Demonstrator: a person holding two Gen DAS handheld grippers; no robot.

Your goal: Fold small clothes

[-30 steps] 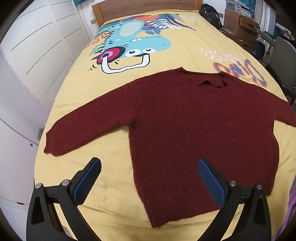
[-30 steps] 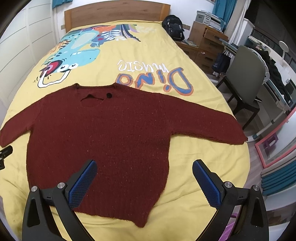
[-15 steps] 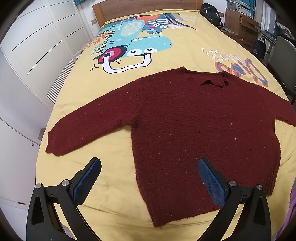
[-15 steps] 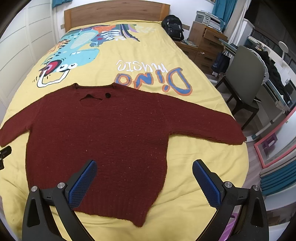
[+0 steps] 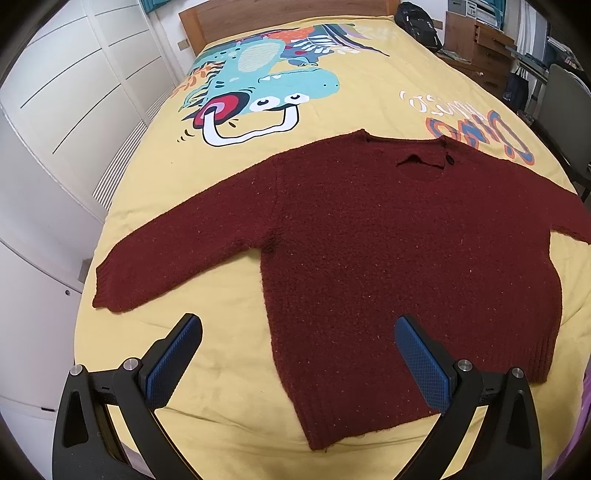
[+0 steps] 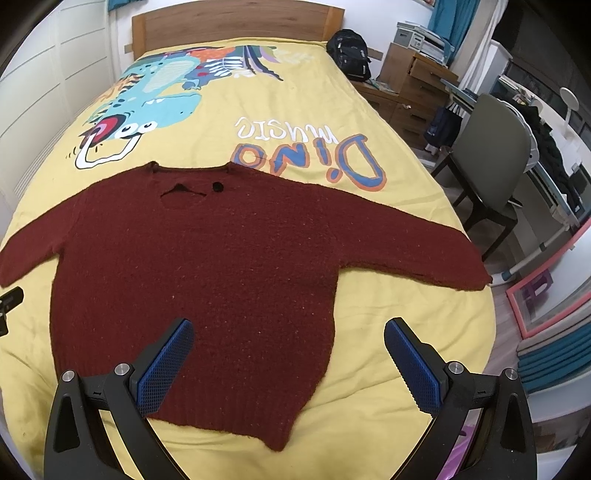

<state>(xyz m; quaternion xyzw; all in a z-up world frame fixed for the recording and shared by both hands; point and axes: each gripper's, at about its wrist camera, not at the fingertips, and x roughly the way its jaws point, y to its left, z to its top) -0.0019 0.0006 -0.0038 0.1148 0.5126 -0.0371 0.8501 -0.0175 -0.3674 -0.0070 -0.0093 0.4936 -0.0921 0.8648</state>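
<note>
1. Bedroom around me: a yellow bedspread [image 5: 155,192] with a cartoon dinosaur print [image 5: 258,88] covers the bed, a wooden headboard [image 6: 236,22] stands at the far end, white cupboard doors run along my left, and a grey chair [image 6: 491,147] sits off to my right.
2. Ahead of both my claws lies the dark red sweater [image 5: 388,251], flat on the bedspread, front up, neckline pointing away from me and hem nearest me.
3. Its long axis, cuff to cuff, runs crosswise to my reach, so each sleeve points out to one side.
4. My left gripper [image 5: 297,358] hovers above the near left corner of the hem, jaws spread wide with nothing between them; the left sleeve [image 5: 177,254] lies ahead and to its left, nearer this claw than the other.
5. My right gripper [image 6: 288,358] hovers above the near right part of the hem, likewise spread and empty; the right sleeve [image 6: 406,243] stretches ahead and to its right, cuff close to the bed's edge.
6. I judge each sleeve belongs to the claw on its own side for folding inward.
7. Knit looks thick and fuzzy, with ribbed hem and cuffs, a dark button [image 6: 217,187] at the collar, and a near hem that dips unevenly to a point.
</note>
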